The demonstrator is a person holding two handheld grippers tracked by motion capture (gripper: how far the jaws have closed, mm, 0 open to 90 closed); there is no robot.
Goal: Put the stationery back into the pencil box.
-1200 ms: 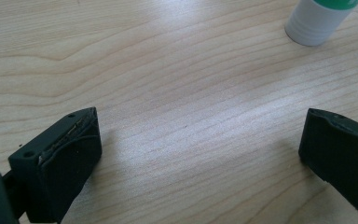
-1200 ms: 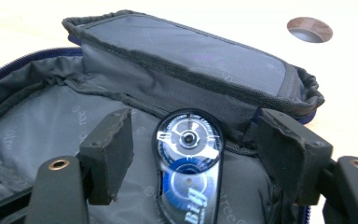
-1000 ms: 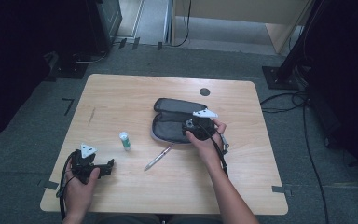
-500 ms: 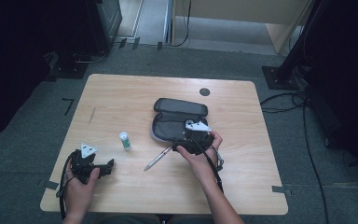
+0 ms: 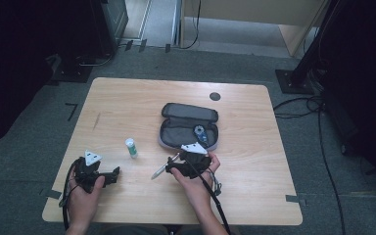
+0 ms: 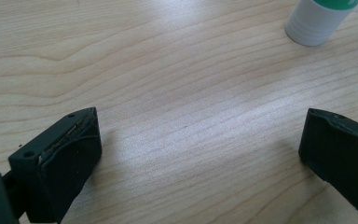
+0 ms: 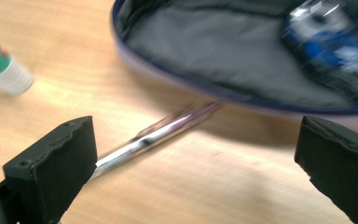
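Note:
An open grey pencil case (image 5: 176, 126) lies mid-table with a blue and white item (image 5: 200, 133) inside it. A silver pen (image 5: 162, 169) lies on the table just in front of the case, and a white glue stick with a green label (image 5: 131, 147) stands to its left. My right gripper (image 5: 175, 165) hovers low by the pen. Its jaws have just been opening and stand wide apart, gripping nothing; the pen (image 7: 154, 133) lies ahead between them (image 7: 196, 158), the case (image 7: 223, 60) beyond. My left gripper (image 5: 113, 174) rests open at the front left (image 6: 200, 154), the glue stick (image 6: 319, 21) ahead.
The wooden table (image 5: 254, 171) has a round dark cable hole (image 5: 215, 96) near its far edge. Cables trail from both grippers over the front edge. Dark stands and cables sit on the floor around the table.
My right gripper has moved from above the case toward the front left and slightly down, to the pen. The left hand has stayed put.

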